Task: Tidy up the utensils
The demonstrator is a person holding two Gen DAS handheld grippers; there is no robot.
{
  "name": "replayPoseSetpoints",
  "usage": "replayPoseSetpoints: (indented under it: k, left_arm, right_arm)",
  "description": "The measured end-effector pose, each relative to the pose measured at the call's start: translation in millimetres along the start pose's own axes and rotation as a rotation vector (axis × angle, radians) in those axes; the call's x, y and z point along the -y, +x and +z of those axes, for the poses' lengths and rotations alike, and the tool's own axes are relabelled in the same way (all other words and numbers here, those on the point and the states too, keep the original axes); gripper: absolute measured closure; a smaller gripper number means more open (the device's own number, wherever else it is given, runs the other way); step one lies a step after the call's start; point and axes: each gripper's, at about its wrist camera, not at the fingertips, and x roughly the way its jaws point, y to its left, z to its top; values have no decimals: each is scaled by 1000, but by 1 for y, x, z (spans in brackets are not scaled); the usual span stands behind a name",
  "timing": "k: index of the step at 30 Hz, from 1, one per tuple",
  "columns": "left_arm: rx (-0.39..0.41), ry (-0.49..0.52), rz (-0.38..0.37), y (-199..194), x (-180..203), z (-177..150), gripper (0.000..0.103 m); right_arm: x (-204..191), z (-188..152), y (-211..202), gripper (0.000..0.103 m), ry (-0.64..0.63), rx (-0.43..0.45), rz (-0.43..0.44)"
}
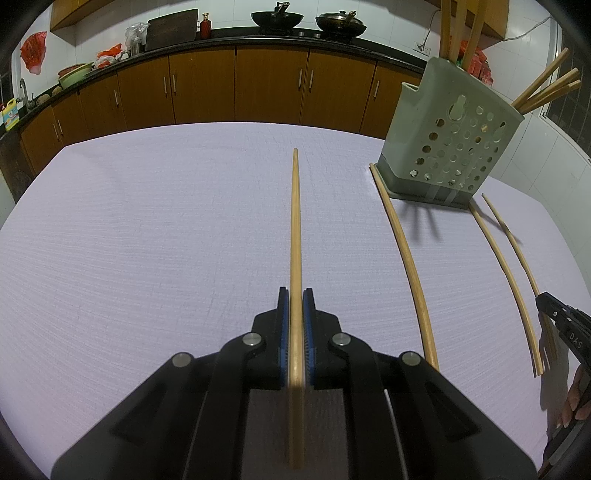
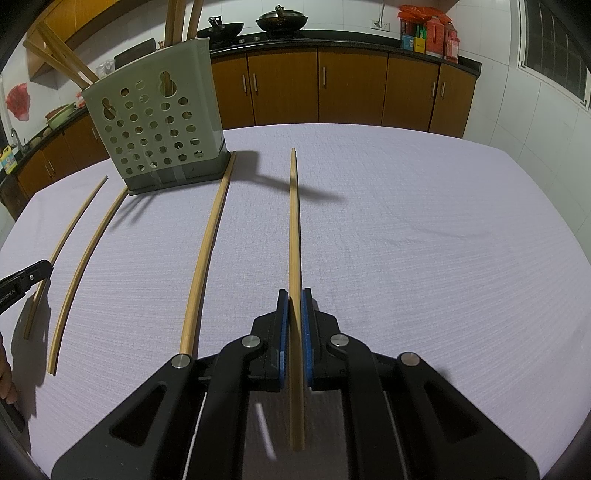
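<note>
My left gripper (image 1: 295, 295) is shut on a wooden chopstick (image 1: 295, 229) that points forward over the table. My right gripper (image 2: 294, 297) is shut on another chopstick (image 2: 293, 221), also pointing forward. A grey perforated utensil holder (image 1: 448, 138) stands at the far right in the left wrist view and at the far left in the right wrist view (image 2: 155, 125); several chopsticks stand in it. Three loose chopsticks lie on the cloth beside it: one (image 2: 205, 254) near my right gripper, two (image 2: 86, 258) further left. The other gripper's tip shows at each view's edge (image 1: 550, 306).
The table is covered by a pale lilac cloth (image 1: 147, 240). Behind it runs a counter with brown cabinets (image 1: 236, 85), woks on a stove (image 1: 277, 18) and a sink at the left. A window (image 2: 554, 48) is at the right.
</note>
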Motion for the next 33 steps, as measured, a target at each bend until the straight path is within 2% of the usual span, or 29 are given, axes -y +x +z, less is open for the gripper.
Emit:
replayPoseSetpoints:
  k: [16,24,27,33]
  left_arm:
    - [1,3,2,1,-1,0,93]
    - [-6,54,34,-8,7,-10,95]
    - [36,47,11,-26,6,-6,95]
    - [193,67,-32,-82,9,20,95]
  right_arm:
    - [0,0,-1,95,3,0,3]
    - [3,-1,-5,95,30,9,34]
    - [3,3,-22,96,36,78,47]
    - [-1,30,-76,96,44,263,60]
